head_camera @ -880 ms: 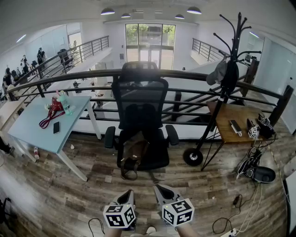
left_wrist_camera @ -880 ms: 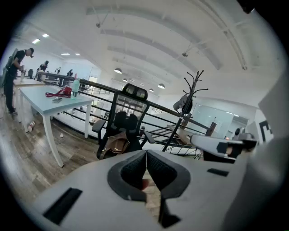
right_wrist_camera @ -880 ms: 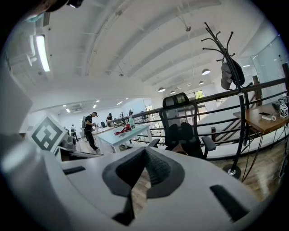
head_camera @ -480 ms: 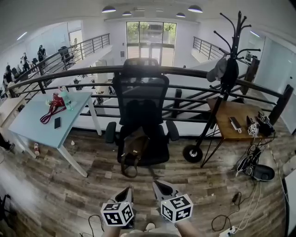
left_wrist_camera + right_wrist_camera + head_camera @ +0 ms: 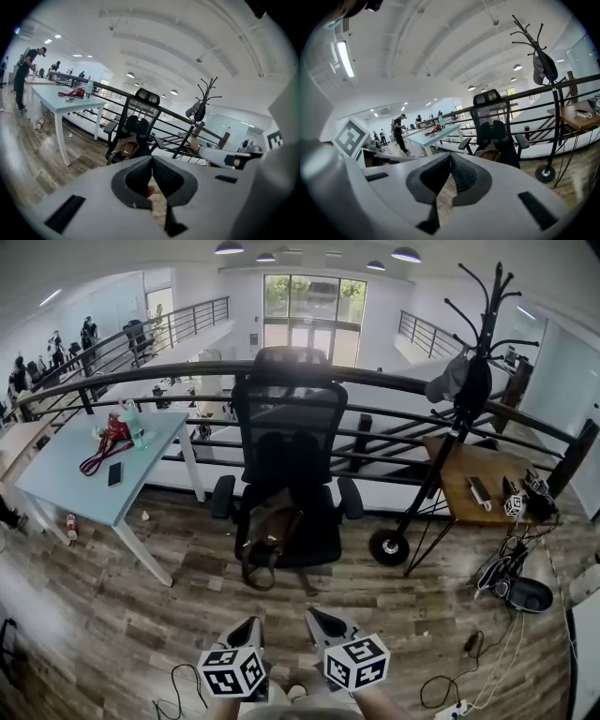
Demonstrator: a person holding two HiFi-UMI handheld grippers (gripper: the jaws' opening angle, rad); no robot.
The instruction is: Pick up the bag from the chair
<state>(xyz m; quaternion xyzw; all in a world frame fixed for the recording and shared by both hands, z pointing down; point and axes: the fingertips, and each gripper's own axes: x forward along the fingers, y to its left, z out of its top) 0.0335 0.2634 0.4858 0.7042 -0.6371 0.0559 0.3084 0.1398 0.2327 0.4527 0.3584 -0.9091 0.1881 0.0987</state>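
Observation:
A brown bag (image 5: 268, 536) lies on the seat of a black office chair (image 5: 289, 442), its strap hanging over the seat's front edge. It also shows in the left gripper view as the bag (image 5: 125, 146) and in the right gripper view as the bag (image 5: 489, 151). My left gripper (image 5: 252, 623) and right gripper (image 5: 313, 616) sit side by side low in the head view, well short of the chair, above the wood floor. Both are shut with nothing held, and their jaws meet at the tips: the left gripper (image 5: 151, 160), the right gripper (image 5: 450, 157).
A light blue table (image 5: 66, 486) with a phone and red cord stands left of the chair. A black coat rack (image 5: 461, 399) and a wooden side table (image 5: 489, 491) stand to the right. A railing (image 5: 187, 388) runs behind. Cables (image 5: 506, 576) lie on the floor at right. People stand far left.
In the head view both grippers have slipped slightly down and left, still shut. The bag and chair have not moved.

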